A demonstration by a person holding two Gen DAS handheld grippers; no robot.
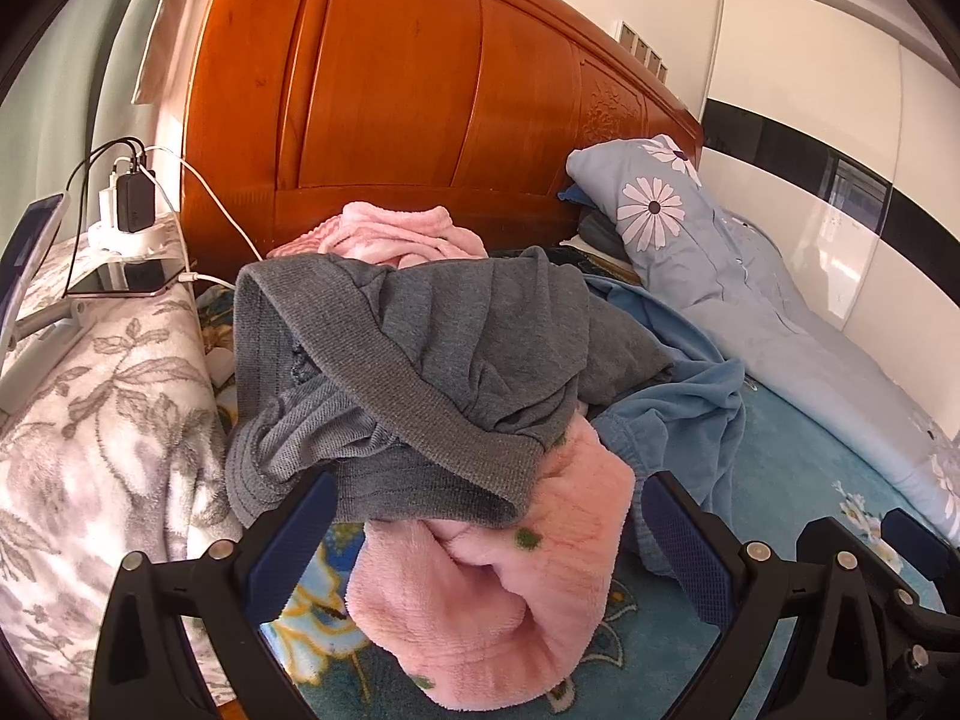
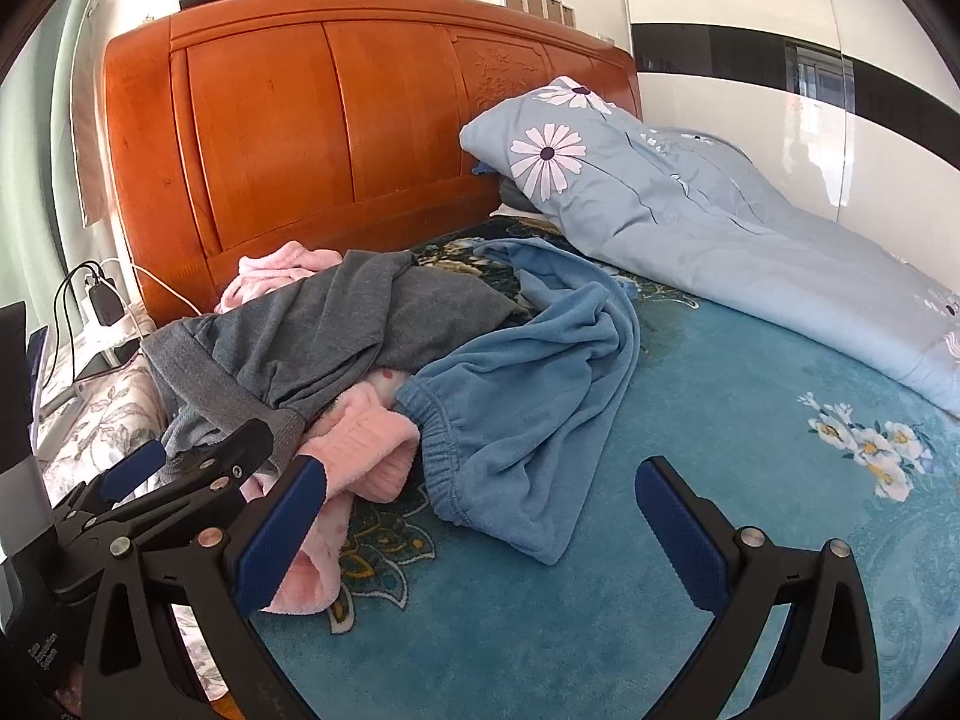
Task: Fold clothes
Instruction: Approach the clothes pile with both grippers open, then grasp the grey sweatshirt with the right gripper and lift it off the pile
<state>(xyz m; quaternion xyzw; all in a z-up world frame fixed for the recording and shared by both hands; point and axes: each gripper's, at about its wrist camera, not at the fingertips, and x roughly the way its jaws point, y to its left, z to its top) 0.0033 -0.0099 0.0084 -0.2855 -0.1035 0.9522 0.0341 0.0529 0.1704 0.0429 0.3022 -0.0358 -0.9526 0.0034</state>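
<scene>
Grey knit garment is shown heaped on top of a pile of unfolded clothes on the teal floral bedspread, near the wooden headboard; a pink fleece garment lies beneath it and blue fleece trousers beside it. The left gripper is held with its fingers spread wide about the pink fleece, nothing being clamped; the right gripper is likewise parted — empty above bare bedspread just short of the blue trousers. The step in hand is judged to be the picking of one garment. It would best be done by seizing a single layer at a ribbed hem or waistband, so that the neighbours are not dragged along, and by carrying it to the clear area. The trousers' long axis runs from the elastic waistband, nearest the right gripper, away toward the headboard; the grey garment's axis cannot be told.
</scene>
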